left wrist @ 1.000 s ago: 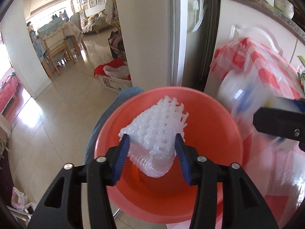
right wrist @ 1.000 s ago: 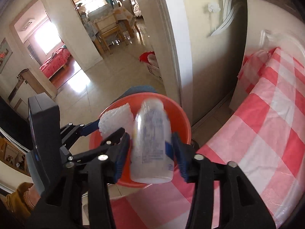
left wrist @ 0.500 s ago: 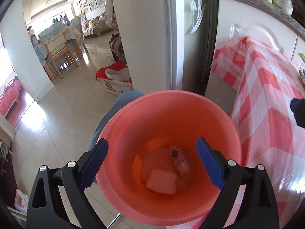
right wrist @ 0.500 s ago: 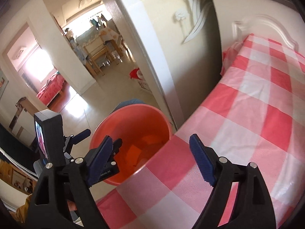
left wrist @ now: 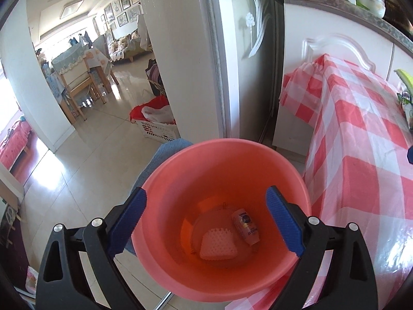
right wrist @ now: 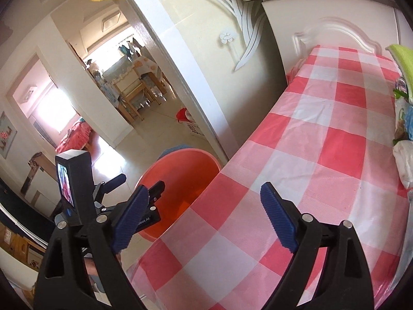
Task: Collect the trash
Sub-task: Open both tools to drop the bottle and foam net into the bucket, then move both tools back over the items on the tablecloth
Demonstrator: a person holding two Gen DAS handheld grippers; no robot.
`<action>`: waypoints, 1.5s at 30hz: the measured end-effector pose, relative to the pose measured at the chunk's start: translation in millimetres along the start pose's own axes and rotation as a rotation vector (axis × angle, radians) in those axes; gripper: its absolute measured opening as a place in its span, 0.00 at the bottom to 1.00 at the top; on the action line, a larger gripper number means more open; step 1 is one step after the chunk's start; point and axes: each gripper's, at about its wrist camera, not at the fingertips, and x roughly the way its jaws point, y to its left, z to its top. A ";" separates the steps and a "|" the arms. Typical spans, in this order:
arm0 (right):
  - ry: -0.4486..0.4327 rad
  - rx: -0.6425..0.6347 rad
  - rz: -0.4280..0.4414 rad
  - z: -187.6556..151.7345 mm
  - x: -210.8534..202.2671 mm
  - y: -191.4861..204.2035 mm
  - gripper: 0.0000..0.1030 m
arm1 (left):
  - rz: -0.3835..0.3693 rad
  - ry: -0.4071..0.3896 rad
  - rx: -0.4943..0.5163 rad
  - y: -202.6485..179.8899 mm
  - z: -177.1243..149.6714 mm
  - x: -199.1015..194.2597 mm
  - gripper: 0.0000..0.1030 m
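The white foam net (left wrist: 218, 244) and small bottle (left wrist: 245, 226) lie at the bottom of the orange bucket (left wrist: 224, 160), below the released left hand-held gripper (left wrist: 206, 222), while the empty right hand-held gripper (right wrist: 204, 217), jaws opening, tilts down over the checked tabletop (right wrist: 322, 139).

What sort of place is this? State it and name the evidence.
Most likely a lived-in home, at a kitchen doorway: a red-and-white checked tablecloth beside white panelled cabinets, and a tiled room beyond with a cloth-covered dining table and wooden chair.
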 end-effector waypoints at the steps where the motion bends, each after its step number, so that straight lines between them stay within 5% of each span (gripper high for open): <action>1: -0.005 0.008 0.006 0.6 -0.3 -3.0 0.87 | -0.001 -0.002 -0.002 -0.5 0.7 -1.8 0.90; 5: -0.044 0.058 0.028 -5.5 -14.1 -16.2 0.88 | -0.036 -0.007 -0.018 -4.2 2.9 -12.4 0.90; 12: -0.128 0.095 0.044 -14.4 -43.5 -36.6 0.92 | -0.237 0.001 -0.062 -17.3 3.8 -36.1 0.90; 21: -0.306 0.062 -0.015 -13.0 -105.2 -64.9 0.96 | -0.325 -0.010 0.030 -67.1 5.0 -69.0 0.91; 32: -0.507 0.261 -0.058 -12.4 -204.6 -172.8 0.96 | -0.532 -0.028 0.224 -155.0 -4.5 -115.6 0.91; 40: -0.515 0.476 -0.080 -35.0 -228.5 -252.2 0.96 | -0.669 0.051 0.317 -223.1 -18.3 -133.4 0.91; 45: -0.494 0.582 -0.009 -39.6 -226.7 -284.3 0.96 | -0.638 0.013 0.441 -259.0 -16.2 -146.7 0.91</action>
